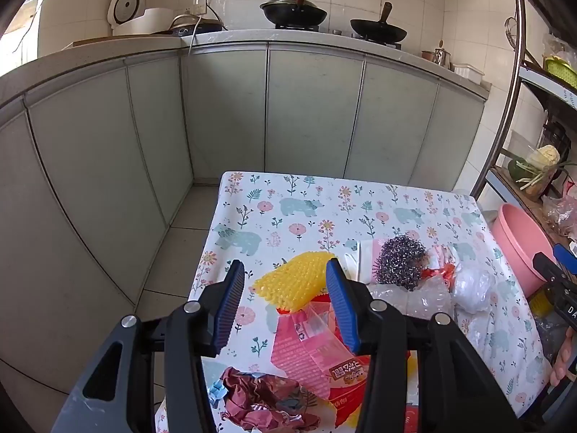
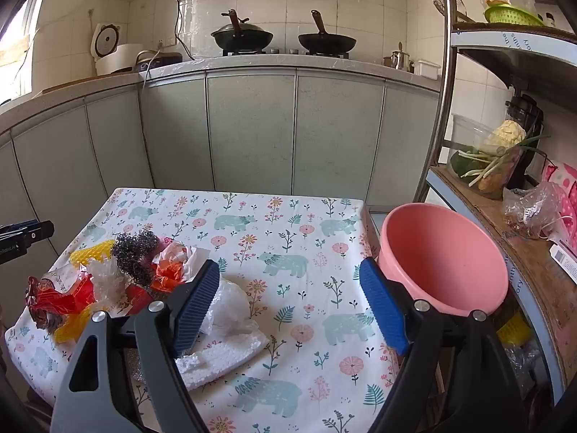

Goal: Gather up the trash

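Observation:
Trash lies on the table with a floral cloth point(image 2: 274, 231): a yellow bumpy piece point(image 1: 292, 279), a steel wool ball point(image 1: 400, 263), red and pink snack wrappers point(image 1: 310, 353), a crumpled dark red wrapper point(image 1: 263, 400), clear and white plastic bags point(image 1: 468, 288) and white foam point(image 2: 220, 357). My left gripper point(image 1: 285, 303) is open above the yellow piece and the pink wrapper, holding nothing. My right gripper point(image 2: 288, 306) is wide open over the cloth, with the white bag point(image 2: 230, 299) by its left finger. The pink basin point(image 2: 443, 256) stands off the table's right edge.
Grey-green kitchen cabinets point(image 2: 252, 130) run behind the table, with woks point(image 2: 241, 38) and a rice cooker point(image 2: 108, 50) on the counter. A metal shelf rack point(image 2: 512, 166) with vegetables and bags stands at the right. Tiled floor point(image 1: 180, 249) lies left of the table.

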Demonstrator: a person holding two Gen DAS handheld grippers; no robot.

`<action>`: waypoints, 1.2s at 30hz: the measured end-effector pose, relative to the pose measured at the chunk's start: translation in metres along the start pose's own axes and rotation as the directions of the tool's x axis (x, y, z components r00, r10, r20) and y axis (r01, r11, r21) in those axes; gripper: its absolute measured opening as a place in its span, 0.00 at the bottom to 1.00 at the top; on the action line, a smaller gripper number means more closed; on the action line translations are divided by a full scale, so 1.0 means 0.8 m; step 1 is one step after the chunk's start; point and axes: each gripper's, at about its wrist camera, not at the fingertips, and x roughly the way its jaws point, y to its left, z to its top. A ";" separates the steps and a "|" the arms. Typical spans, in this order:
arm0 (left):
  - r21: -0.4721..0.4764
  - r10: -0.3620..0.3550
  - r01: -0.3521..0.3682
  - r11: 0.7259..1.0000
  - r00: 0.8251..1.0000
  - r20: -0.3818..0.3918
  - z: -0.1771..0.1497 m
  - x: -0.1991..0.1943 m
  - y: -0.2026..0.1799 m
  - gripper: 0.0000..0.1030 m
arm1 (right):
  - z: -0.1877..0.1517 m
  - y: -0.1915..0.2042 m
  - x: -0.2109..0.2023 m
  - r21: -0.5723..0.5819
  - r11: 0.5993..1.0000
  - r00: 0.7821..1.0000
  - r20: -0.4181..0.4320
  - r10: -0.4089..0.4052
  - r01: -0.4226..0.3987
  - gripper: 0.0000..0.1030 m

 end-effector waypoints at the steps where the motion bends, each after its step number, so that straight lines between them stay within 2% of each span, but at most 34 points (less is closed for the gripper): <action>1: 0.001 0.001 -0.001 1.000 1.000 0.002 0.000 0.000 0.000 0.45 | 0.000 0.000 0.000 0.000 1.000 1.000 0.000 0.001 -0.001 0.78; 22: -0.011 0.000 0.001 1.000 1.000 0.021 -0.005 -0.006 -0.007 0.45 | 0.001 0.000 -0.004 0.006 1.000 1.000 0.015 -0.001 0.001 0.78; 36: -0.030 0.006 -0.004 1.000 0.998 0.068 0.005 -0.019 0.008 0.46 | 0.009 -0.005 -0.021 0.025 1.000 0.996 0.087 -0.016 0.013 0.78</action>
